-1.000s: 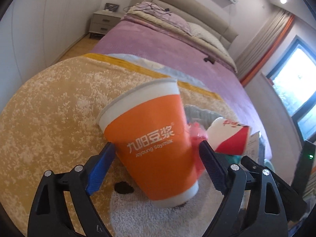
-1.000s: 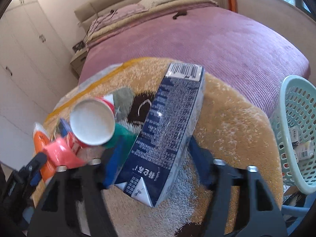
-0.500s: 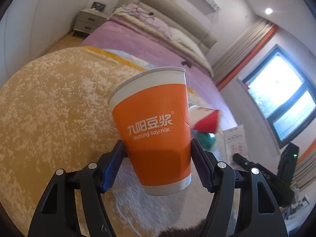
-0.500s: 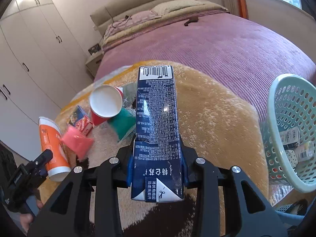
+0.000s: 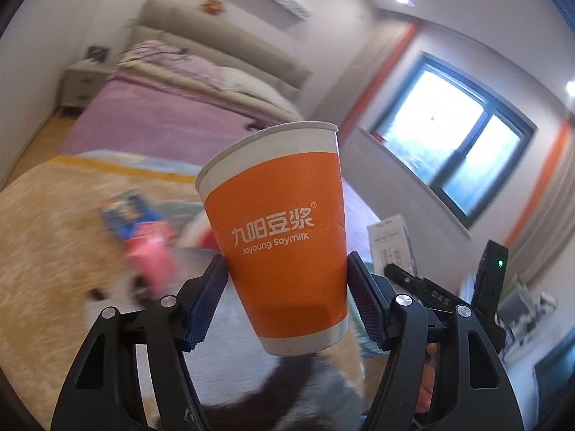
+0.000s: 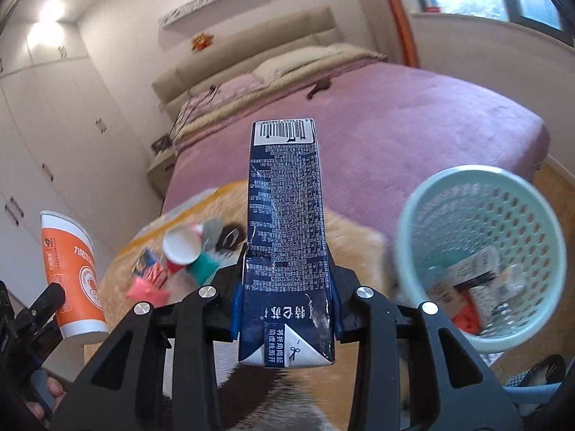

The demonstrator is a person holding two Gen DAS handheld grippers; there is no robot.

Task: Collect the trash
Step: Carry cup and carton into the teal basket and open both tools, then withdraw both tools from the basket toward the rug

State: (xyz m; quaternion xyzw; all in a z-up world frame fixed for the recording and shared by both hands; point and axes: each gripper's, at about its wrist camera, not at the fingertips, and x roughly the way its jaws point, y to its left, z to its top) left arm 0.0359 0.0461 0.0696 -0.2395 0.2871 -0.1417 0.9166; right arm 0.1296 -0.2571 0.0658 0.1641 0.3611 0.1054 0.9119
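Orange cup [image 5: 284,230] between left tongs [image 5: 287,301]

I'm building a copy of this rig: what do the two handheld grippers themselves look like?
Both match. The left gripper and right gripper have matte black frames with triangular cut-outs and silver round pivot bolts. Their jaws carry blue ribbed pads. A black module with a green light sits on the right gripper. No cables or sleeves are visible.

Your orange paper cup [image 5: 284,237] reads "九阳豆浆" over "Joyoung soymilk" in white (with a small ® mark). Your dark blue carton [image 6: 285,248] carries a barcode label; its fine print is illegible.
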